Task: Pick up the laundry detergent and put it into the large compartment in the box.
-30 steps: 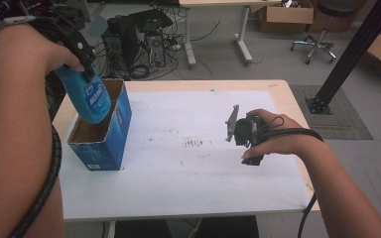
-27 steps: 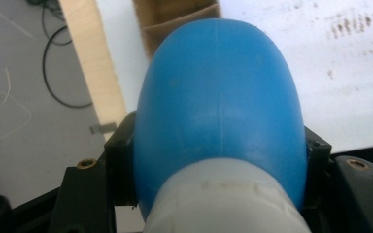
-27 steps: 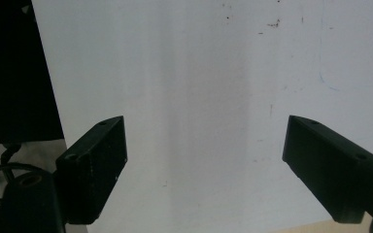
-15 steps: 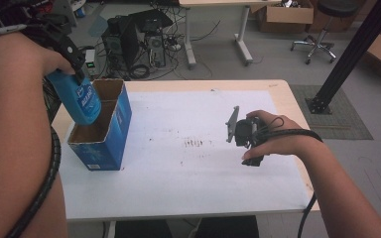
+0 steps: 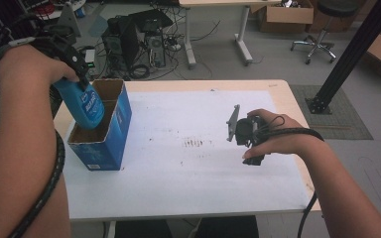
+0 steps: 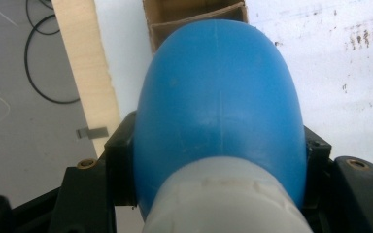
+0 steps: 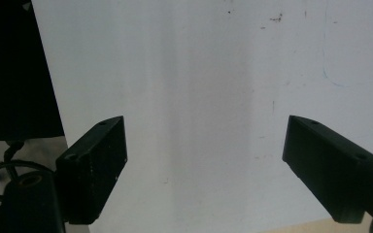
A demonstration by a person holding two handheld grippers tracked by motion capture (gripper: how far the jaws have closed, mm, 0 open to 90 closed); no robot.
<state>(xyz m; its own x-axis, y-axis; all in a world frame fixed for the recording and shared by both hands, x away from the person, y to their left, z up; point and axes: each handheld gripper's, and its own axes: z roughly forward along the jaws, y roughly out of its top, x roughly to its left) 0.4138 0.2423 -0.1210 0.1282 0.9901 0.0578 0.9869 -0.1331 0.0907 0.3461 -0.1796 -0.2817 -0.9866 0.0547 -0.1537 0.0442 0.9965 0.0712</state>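
Note:
A blue plastic bottle (image 5: 85, 105) with a white label hangs tilted, base down, over the open top of a blue cardboard box (image 5: 106, 144) at the table's left side. My left gripper (image 5: 72, 67) is shut on the bottle's upper end. In the left gripper view the blue bottle (image 6: 221, 107) sits squeezed between the black jaws, with its white cap end nearest the camera and the box opening (image 6: 194, 17) beyond it. My right gripper (image 5: 245, 136) rests on the white table top at the right. Its jaws (image 7: 204, 165) stand wide apart over bare table, with nothing between them.
The white table sheet (image 5: 188, 163) carries a patch of small dark marks near its middle. Behind the table's far edge are computer towers (image 5: 139, 42) and cables on the floor. A black slanted frame post (image 5: 347, 54) stands at the right.
My left gripper has lowered the bottle, so that its base now dips to the box's opening. The right hand has stayed where it was.

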